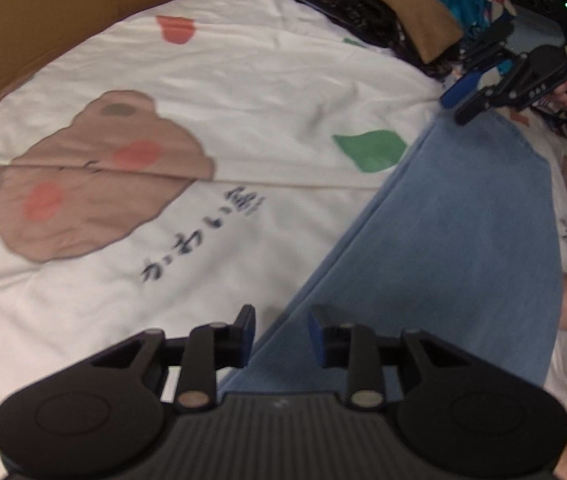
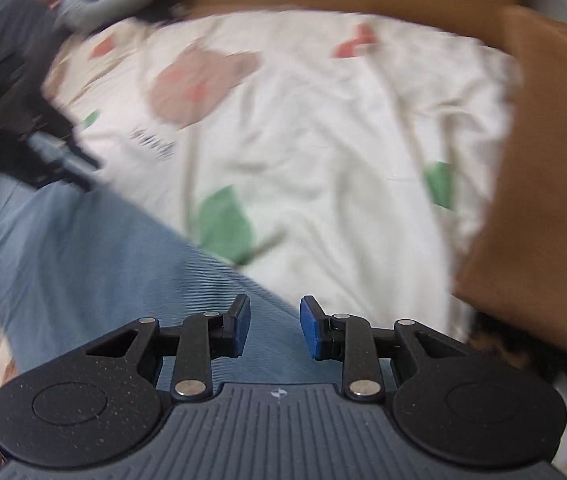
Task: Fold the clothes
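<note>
**Two wrist cameras, both tipped down at the bedding**

The left wrist camera rides just behind the left gripper (image 1: 281, 334) and looks steeply down, close over the white printed sheet (image 1: 211, 80), with the right gripper (image 1: 471, 98) at its upper right edge. The right wrist camera sits likewise behind the right gripper (image 2: 275, 326), also tilted down and close, badly blurred, with the left gripper (image 2: 63, 160) at its left. Both views share the blue folded garment (image 1: 455, 240) (image 2: 83, 240), the sheet (image 2: 323, 140) and the brown cardboard (image 1: 23, 20) (image 2: 543, 180) beyond.
</note>
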{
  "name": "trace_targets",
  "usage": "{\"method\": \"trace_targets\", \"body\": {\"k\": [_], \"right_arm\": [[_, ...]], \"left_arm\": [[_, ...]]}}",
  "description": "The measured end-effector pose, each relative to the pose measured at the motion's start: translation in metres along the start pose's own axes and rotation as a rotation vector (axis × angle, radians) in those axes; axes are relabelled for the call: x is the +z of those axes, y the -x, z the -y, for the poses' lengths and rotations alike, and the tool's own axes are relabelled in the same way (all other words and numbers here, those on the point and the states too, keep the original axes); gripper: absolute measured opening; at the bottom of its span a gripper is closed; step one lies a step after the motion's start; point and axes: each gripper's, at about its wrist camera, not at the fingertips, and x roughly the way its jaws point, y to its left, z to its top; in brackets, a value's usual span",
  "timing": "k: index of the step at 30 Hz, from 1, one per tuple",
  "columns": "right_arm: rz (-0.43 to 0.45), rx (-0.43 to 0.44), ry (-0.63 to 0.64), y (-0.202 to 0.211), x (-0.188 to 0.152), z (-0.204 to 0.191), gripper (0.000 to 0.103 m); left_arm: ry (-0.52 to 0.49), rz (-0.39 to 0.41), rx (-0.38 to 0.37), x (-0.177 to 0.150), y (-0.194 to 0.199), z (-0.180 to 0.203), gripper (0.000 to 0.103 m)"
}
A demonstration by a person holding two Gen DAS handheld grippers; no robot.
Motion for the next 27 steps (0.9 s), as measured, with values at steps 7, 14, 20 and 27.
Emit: {"method": "trace_targets", "body": {"k": [7, 14, 20, 27], "right_arm": [[-0.068, 0.091, 0.154, -0.018, 0.013, -0.016, 0.034], [-0.124, 0.096, 0.256, -0.032, 0.018, -0.023, 0.034], [-0.164, 0.106, 0.309, -0.042, 0.020, -0.020, 0.034], [-0.209, 0.131, 0.381, -0.051, 0.026, -0.024, 0.033]], "left_arm": [[-0.009, 0.034, -0.104, 0.004, -0.012, 0.020, 0.029], [-0.022, 0.045, -0.112, 0.004, -0.016, 0.016, 0.026], [-0.057, 0.032, -0.123, 0.007, -0.021, 0.014, 0.027], [-0.054, 0.026, -0.154, 0.005, -0.016, 0.011, 0.024]]}}
